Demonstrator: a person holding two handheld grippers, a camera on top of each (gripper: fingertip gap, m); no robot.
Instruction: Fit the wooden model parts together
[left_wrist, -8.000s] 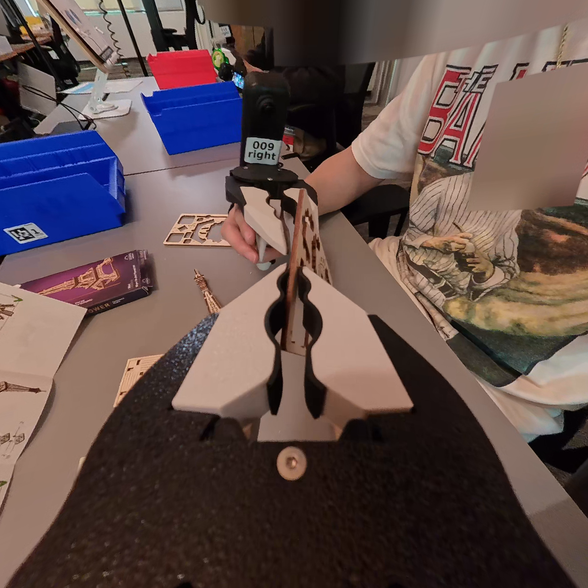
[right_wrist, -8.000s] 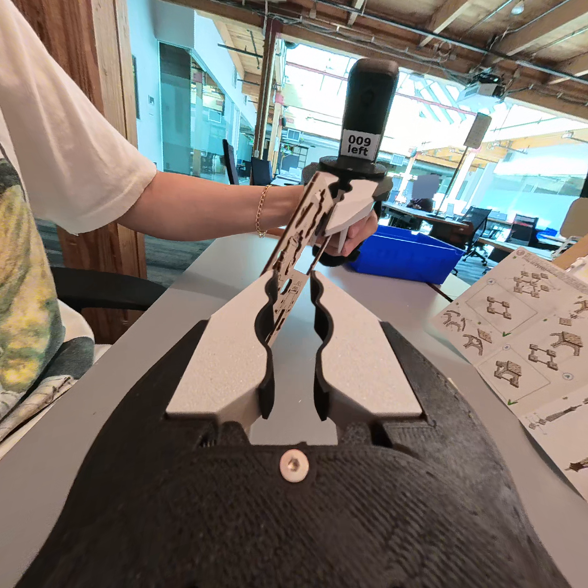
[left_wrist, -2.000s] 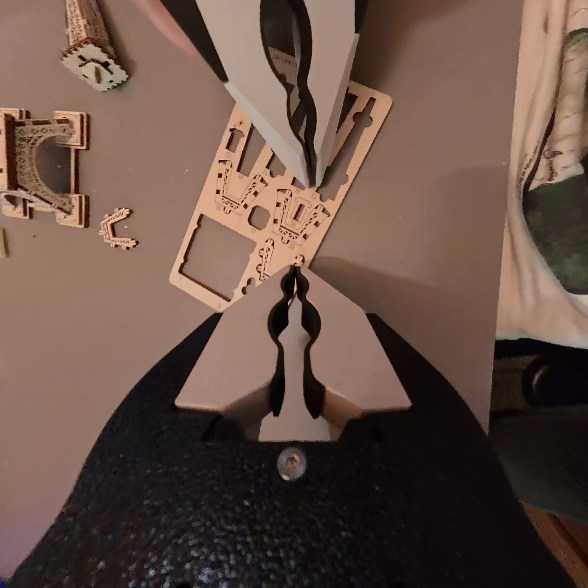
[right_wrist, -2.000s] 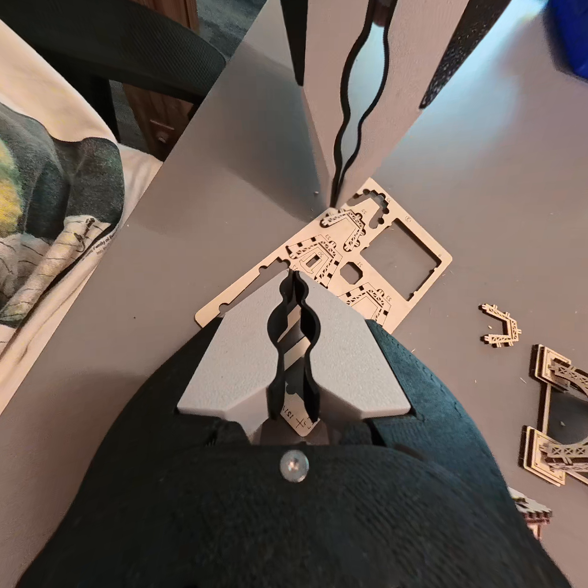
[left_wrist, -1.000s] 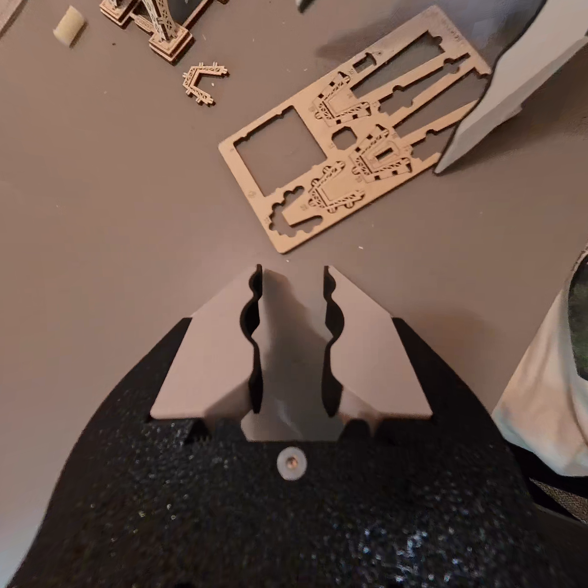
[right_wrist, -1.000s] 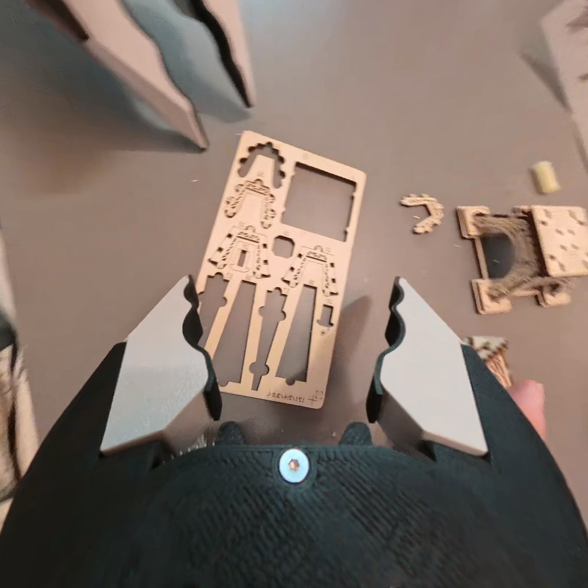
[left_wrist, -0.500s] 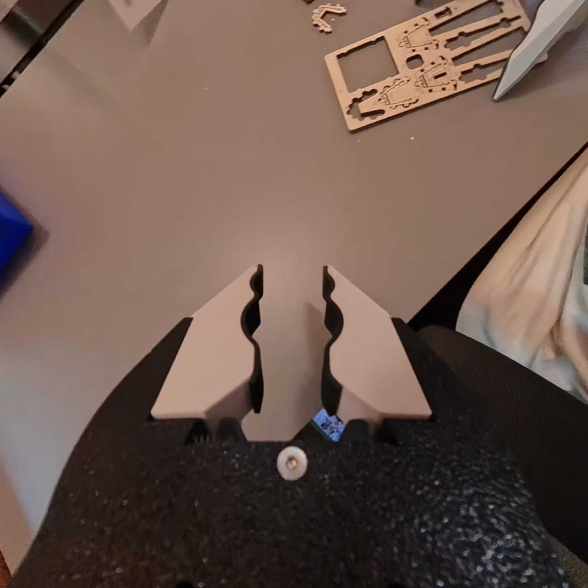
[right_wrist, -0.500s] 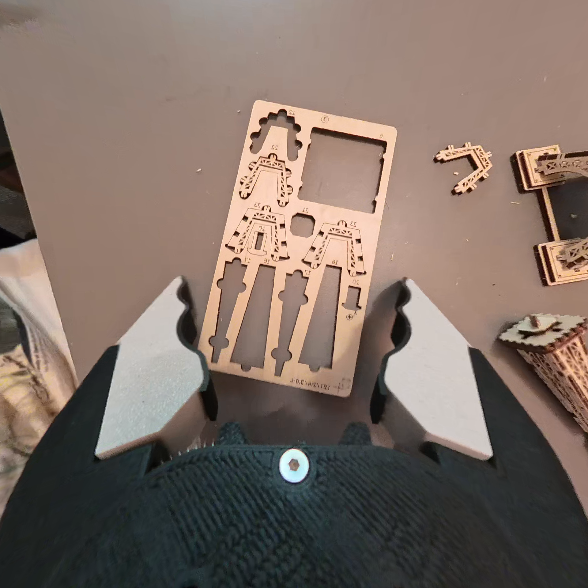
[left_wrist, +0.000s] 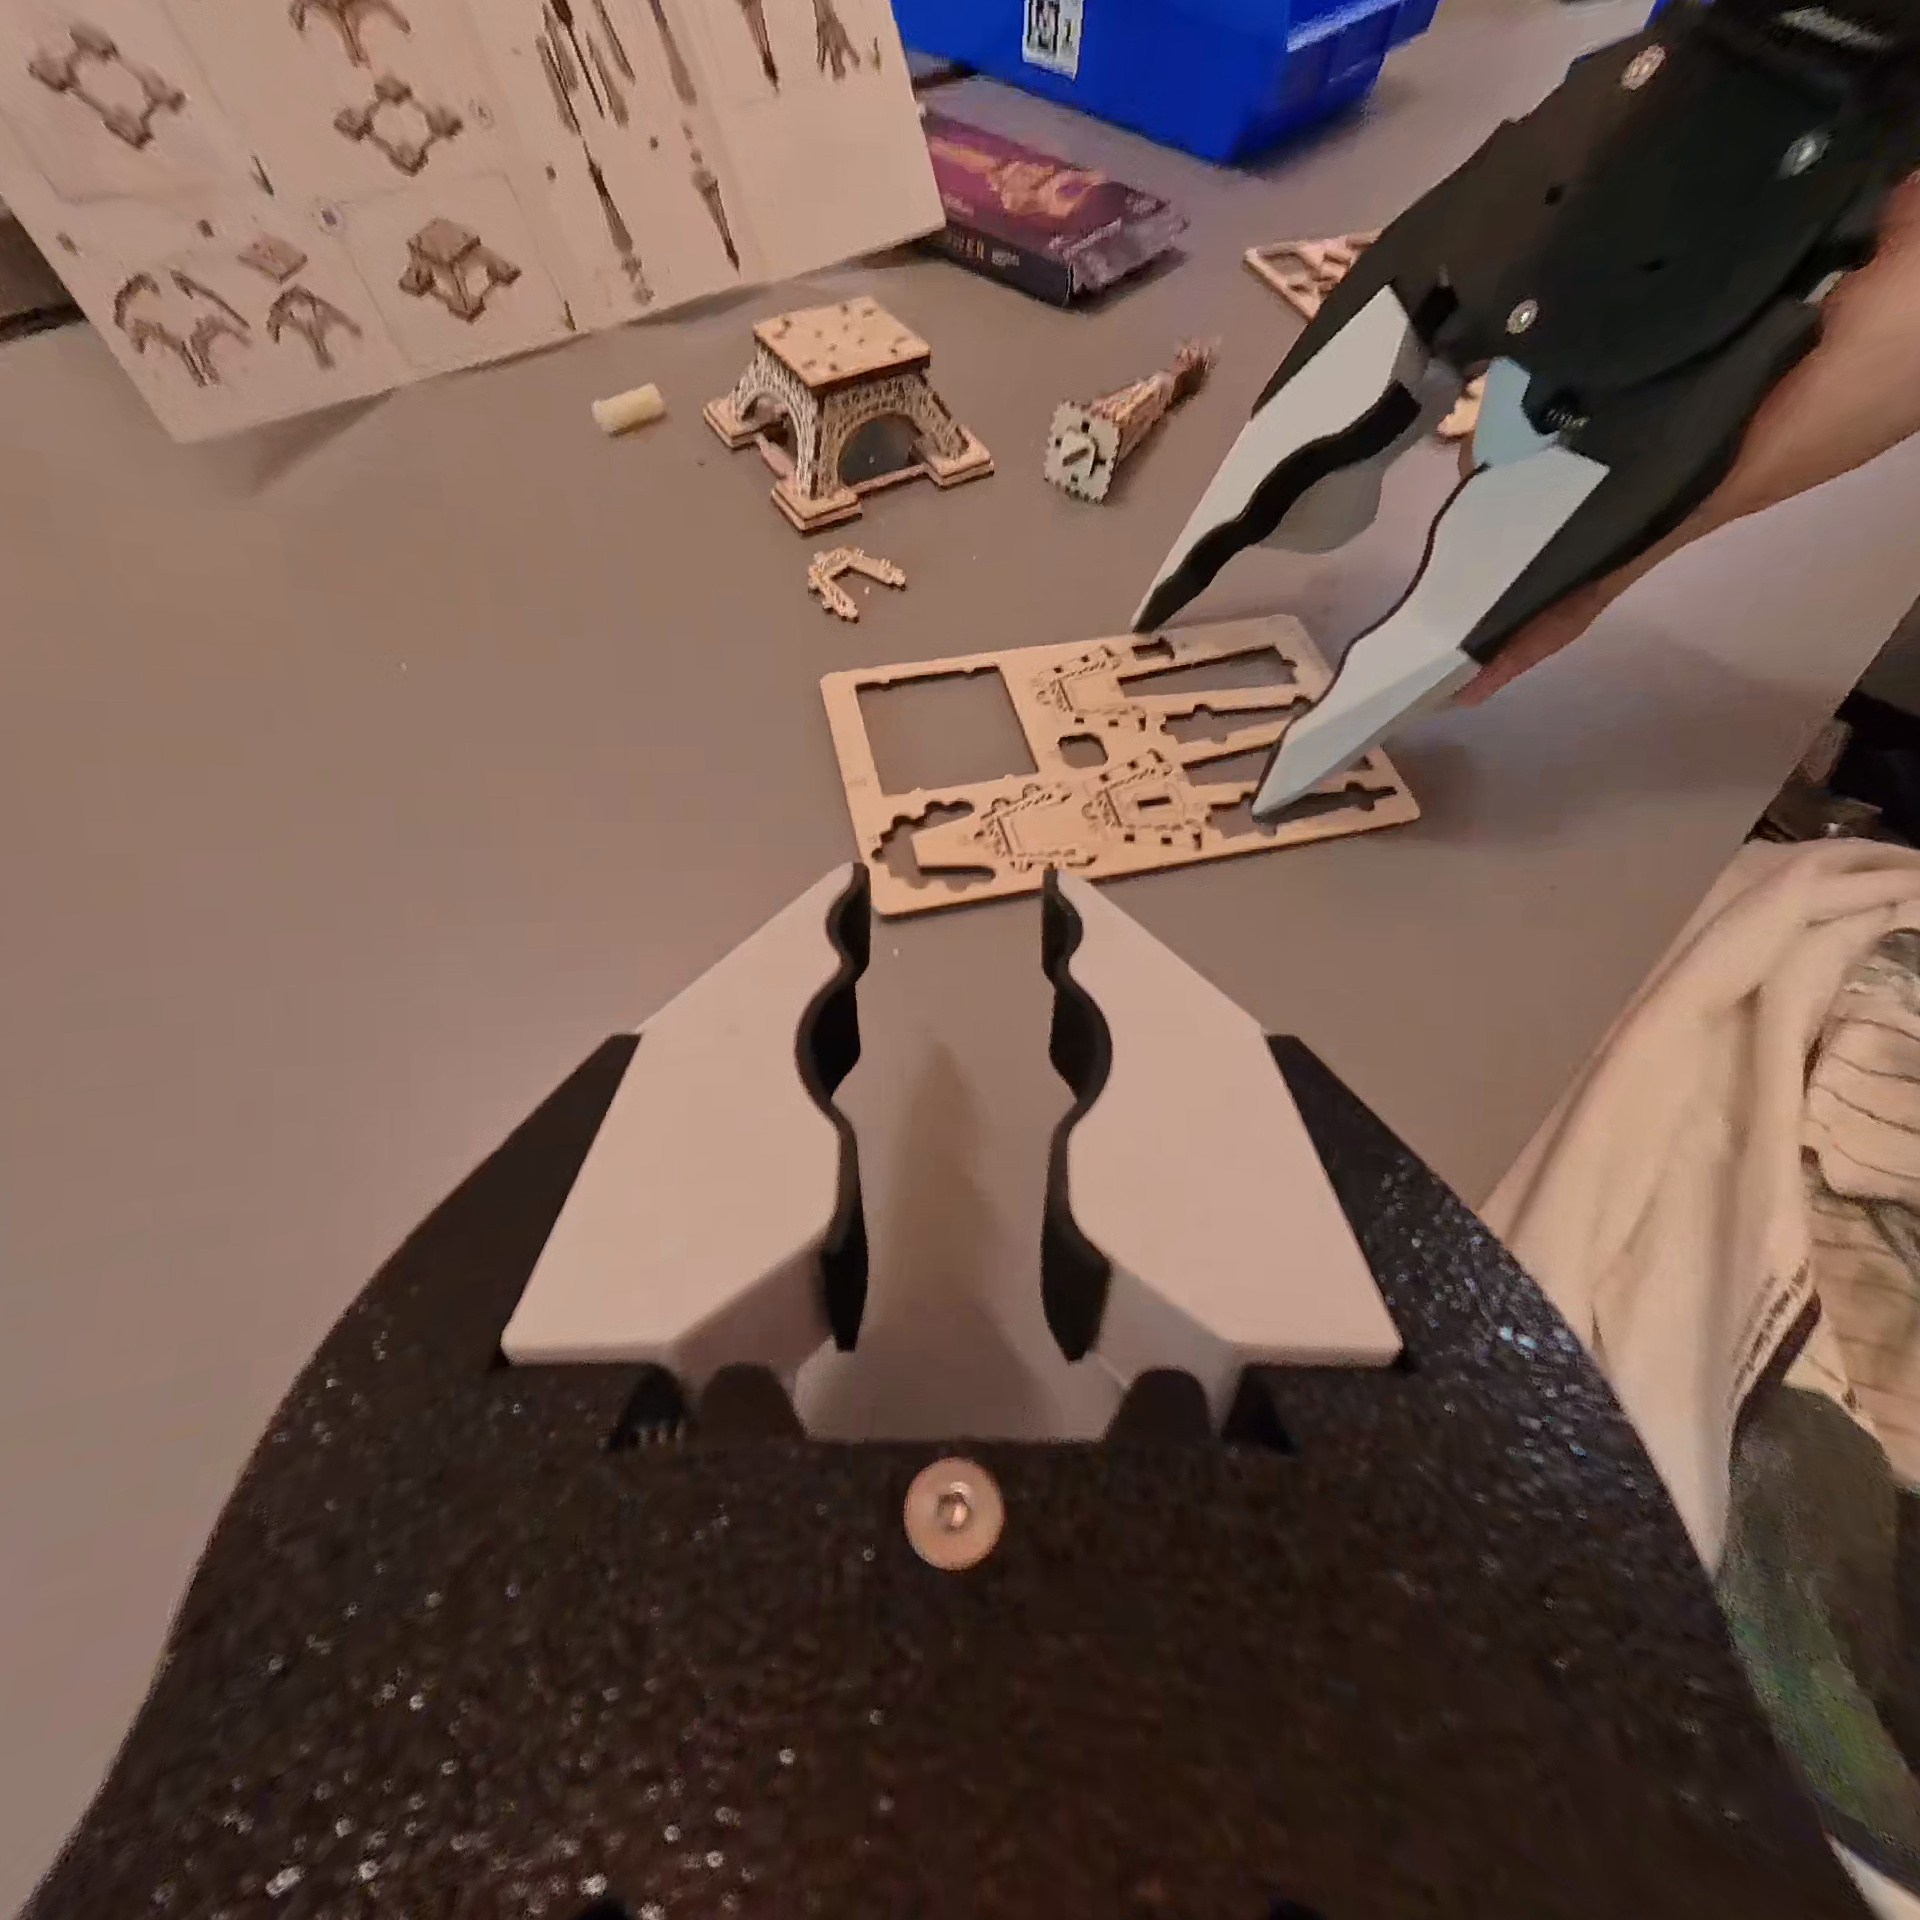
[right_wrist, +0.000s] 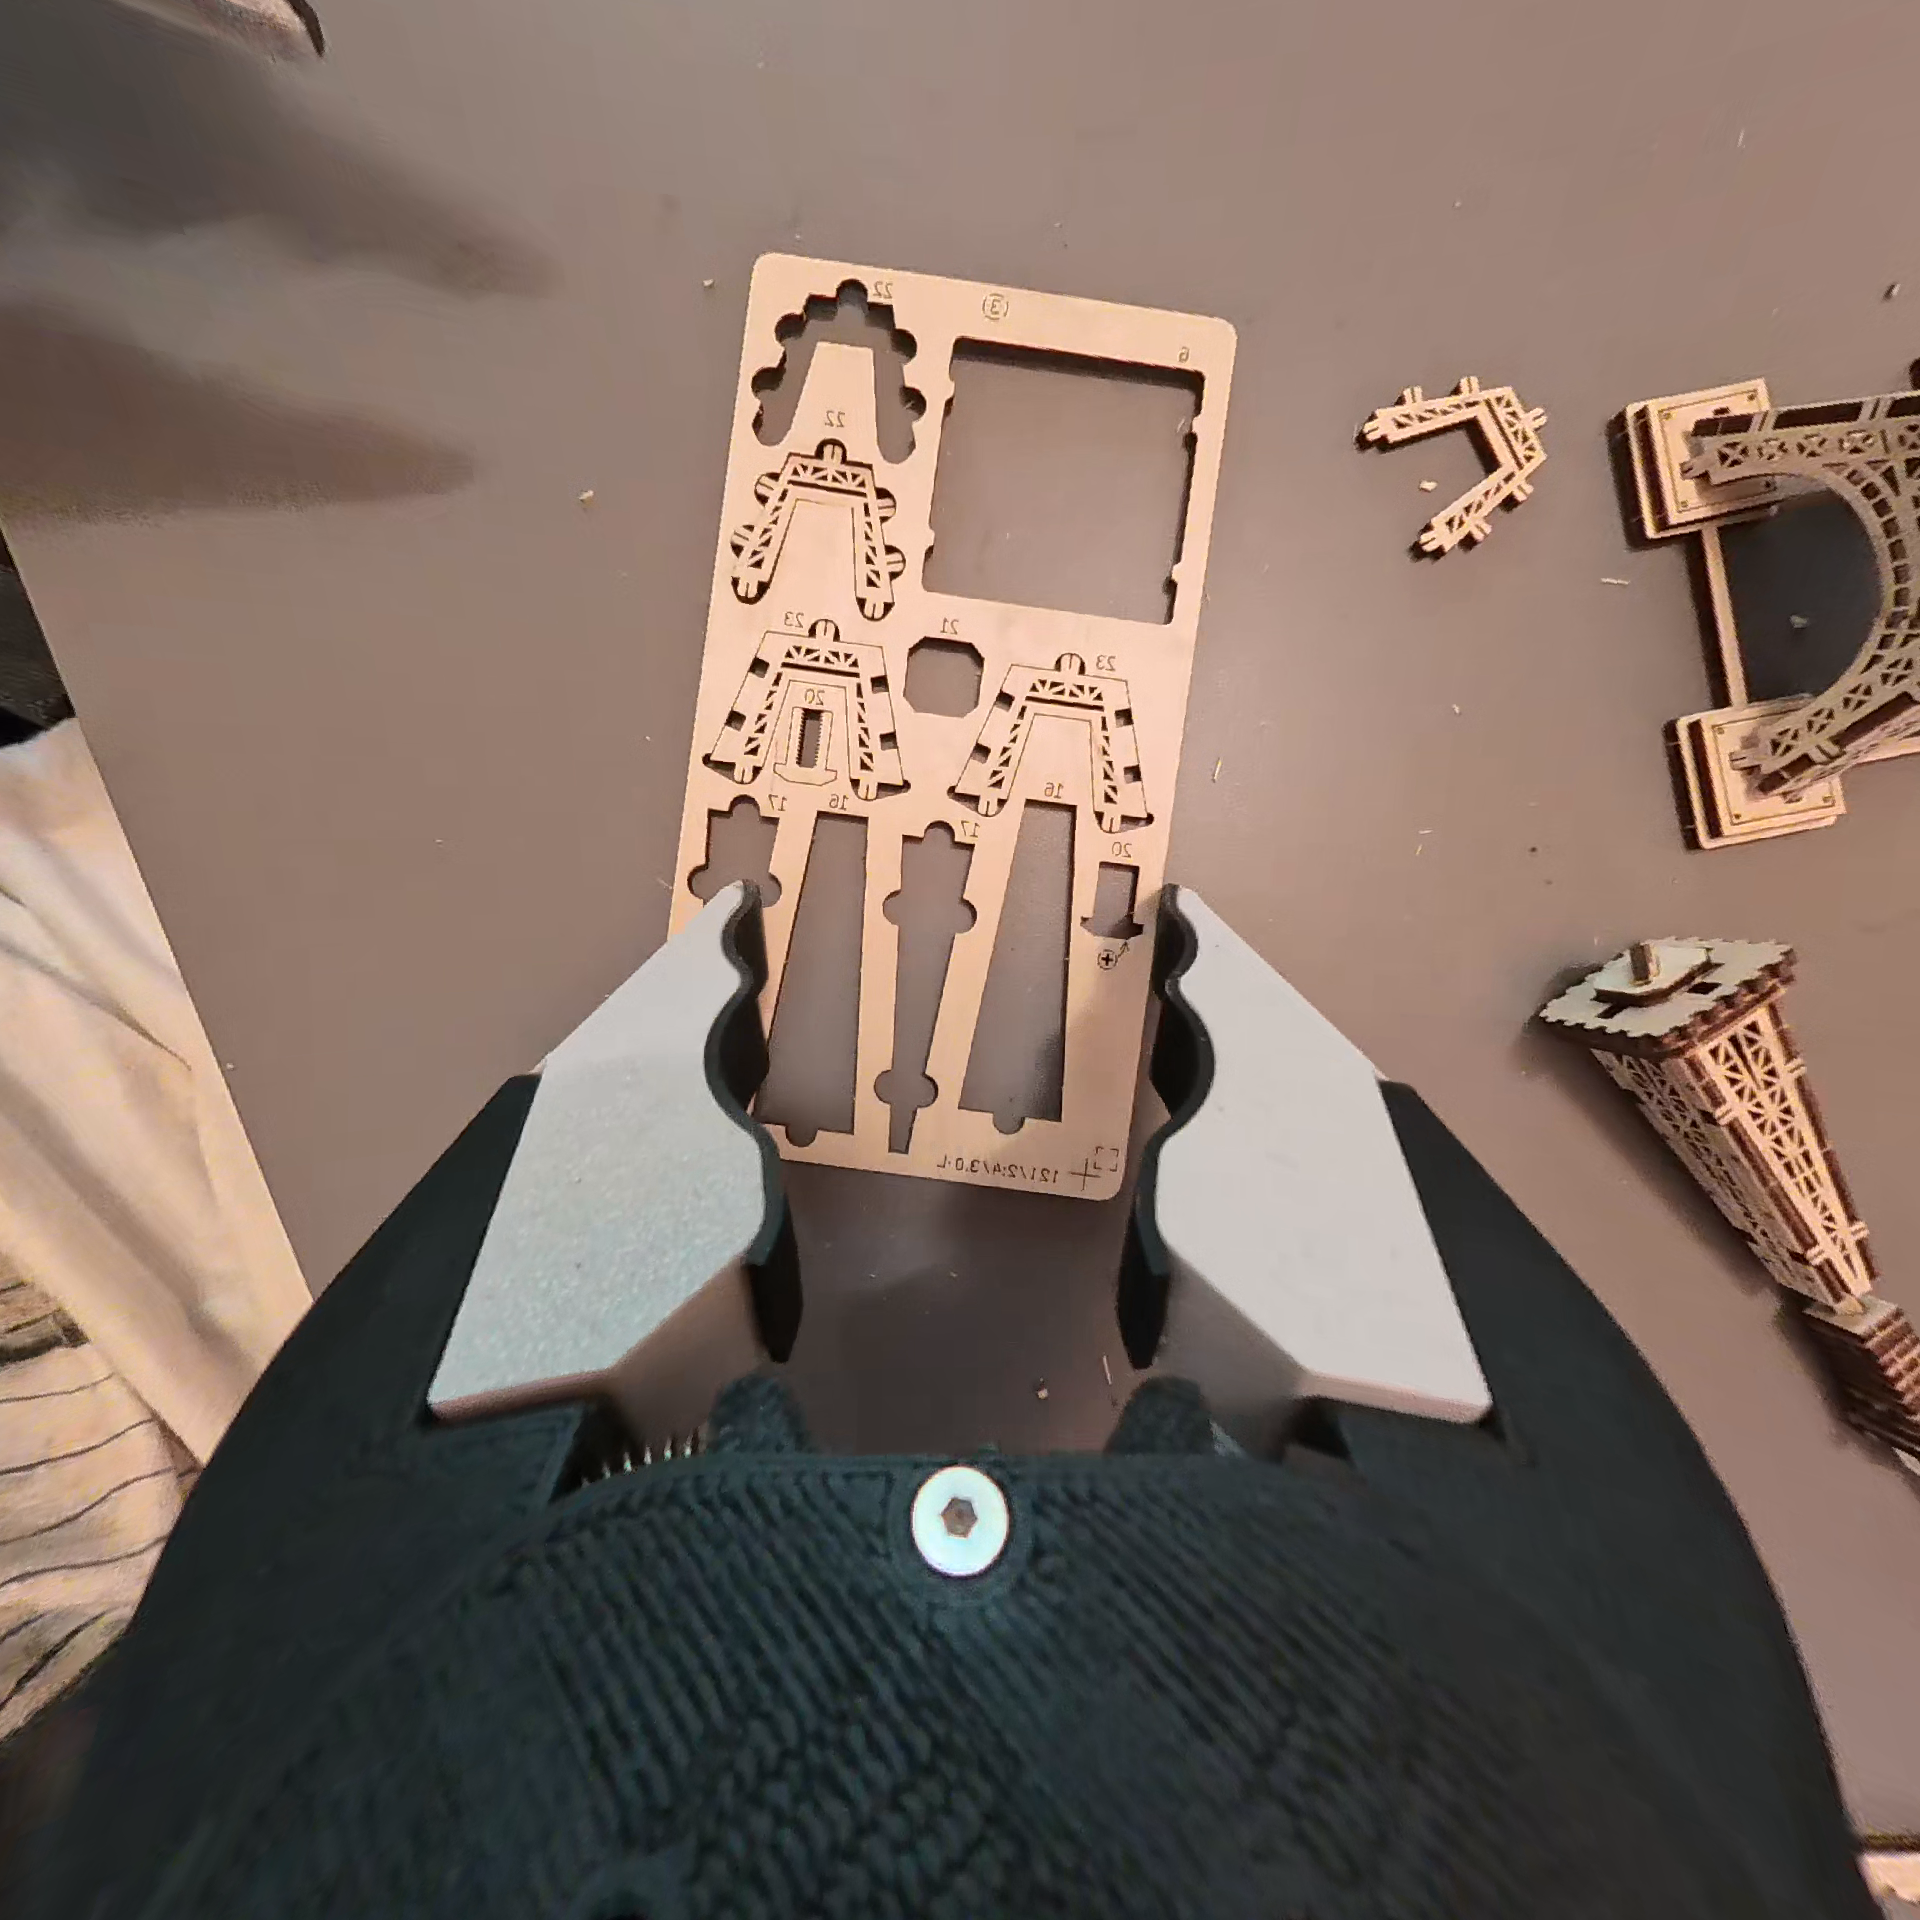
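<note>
A flat wooden part sheet lies on the grey table, with several tower pieces still in it and several cut-outs empty. My right gripper is open over the near end of the sheet, one fingertip at each long edge. It holds nothing. In the left wrist view the right gripper comes down from the right, with its tips on or just above the sheet. My left gripper is open and empty, just short of the sheet's corner. Beyond lie the assembled tower base, the spire and a small bracket piece.
The base, spire and bracket lie right of the sheet in the right wrist view. An instruction sheet, a purple box, a blue bin and a small cream cylinder are farther back. The person's shirt is at the table edge. The small bracket piece is about 10 cm from my right fingertips. My right wrist view looks at it from another angle.
The sheet, held upright by both grippers earlier, now lies flat and released. My right gripper's jaws have narrowed around its near end. My left gripper has swung round to face the sheet.
</note>
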